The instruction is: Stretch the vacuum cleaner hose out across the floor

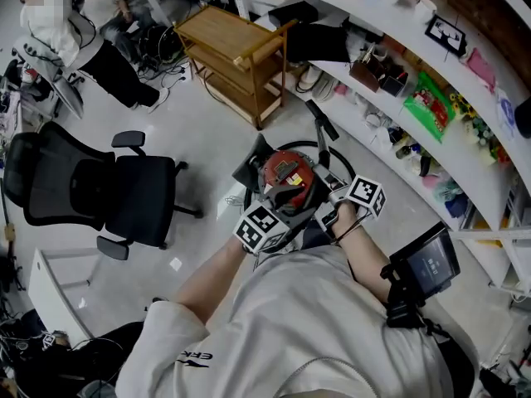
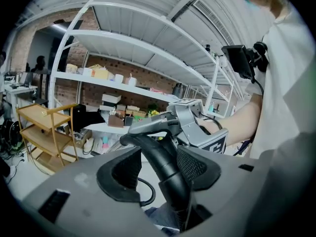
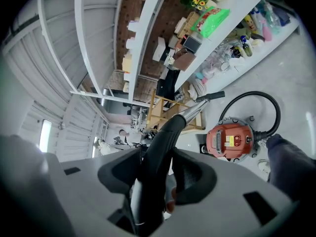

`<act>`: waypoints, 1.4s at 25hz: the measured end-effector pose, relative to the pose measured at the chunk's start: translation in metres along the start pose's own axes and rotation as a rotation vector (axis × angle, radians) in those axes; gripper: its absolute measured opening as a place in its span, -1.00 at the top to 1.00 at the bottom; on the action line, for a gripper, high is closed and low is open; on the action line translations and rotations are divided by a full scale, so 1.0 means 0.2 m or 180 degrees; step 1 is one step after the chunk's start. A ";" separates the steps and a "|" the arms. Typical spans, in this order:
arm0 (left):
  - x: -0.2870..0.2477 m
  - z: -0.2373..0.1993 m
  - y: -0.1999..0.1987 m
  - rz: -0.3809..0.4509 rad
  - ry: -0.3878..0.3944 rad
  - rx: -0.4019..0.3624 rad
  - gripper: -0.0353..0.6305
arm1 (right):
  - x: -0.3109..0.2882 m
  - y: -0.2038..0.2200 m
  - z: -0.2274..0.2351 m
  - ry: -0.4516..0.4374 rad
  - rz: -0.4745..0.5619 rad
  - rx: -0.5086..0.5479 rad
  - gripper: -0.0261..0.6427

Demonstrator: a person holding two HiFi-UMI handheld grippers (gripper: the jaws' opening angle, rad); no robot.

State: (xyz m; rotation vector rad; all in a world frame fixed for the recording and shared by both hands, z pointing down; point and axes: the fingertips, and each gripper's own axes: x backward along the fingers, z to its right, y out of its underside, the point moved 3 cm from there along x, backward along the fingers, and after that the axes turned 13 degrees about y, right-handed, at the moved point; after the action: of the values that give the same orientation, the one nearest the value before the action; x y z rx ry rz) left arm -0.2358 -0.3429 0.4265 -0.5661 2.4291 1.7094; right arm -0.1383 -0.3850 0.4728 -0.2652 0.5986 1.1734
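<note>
The red canister vacuum [image 1: 286, 172] stands on the floor just ahead of me, and it also shows in the right gripper view [image 3: 229, 139]. Its black hose [image 3: 266, 107] loops over it. The black curved handle tube [image 2: 165, 167] runs between the jaws of my left gripper [image 2: 160, 169], which is shut on it, tight against the right pad. My right gripper [image 3: 158, 169] is shut on the same black tube [image 3: 163, 142], which continues into the metal wand [image 3: 197, 110]. In the head view the left gripper [image 1: 270, 222] and right gripper [image 1: 344, 201] sit side by side over the vacuum.
A wooden trolley [image 1: 236, 52] stands beyond the vacuum. A black office chair [image 1: 99, 193] is to the left. White shelves [image 1: 431, 65] full of goods curve along the right. A seated person [image 1: 75, 40] is at the far left with cables on the floor.
</note>
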 end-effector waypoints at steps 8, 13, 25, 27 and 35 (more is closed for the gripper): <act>0.17 0.04 0.16 0.0014 -0.0231 0.0203 0.29 | -0.02 -0.02 0.01 0.0001 -0.0073 -0.0053 0.35; 0.20 0.11 0.23 0.0121 -0.0103 0.0431 0.29 | -0.05 -0.02 0.00 -0.0036 -0.0110 -0.0077 0.35; 0.23 0.30 0.37 -0.0271 -0.0058 0.0282 0.28 | -0.06 -0.09 -0.05 0.0101 -0.0008 -0.0072 0.35; 0.21 0.32 0.40 -0.0294 -0.0075 0.0296 0.26 | -0.06 -0.10 -0.04 0.0136 -0.0002 -0.0093 0.35; 0.15 0.33 0.46 -0.0406 -0.0347 0.0103 0.18 | -0.05 -0.11 -0.03 0.0235 0.0035 -0.0226 0.34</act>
State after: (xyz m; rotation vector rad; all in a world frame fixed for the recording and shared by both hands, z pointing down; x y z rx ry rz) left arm -0.3037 -0.2627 0.4749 -0.5936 2.2896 1.6044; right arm -0.1221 -0.4039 0.4711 -0.3673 0.6243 1.2009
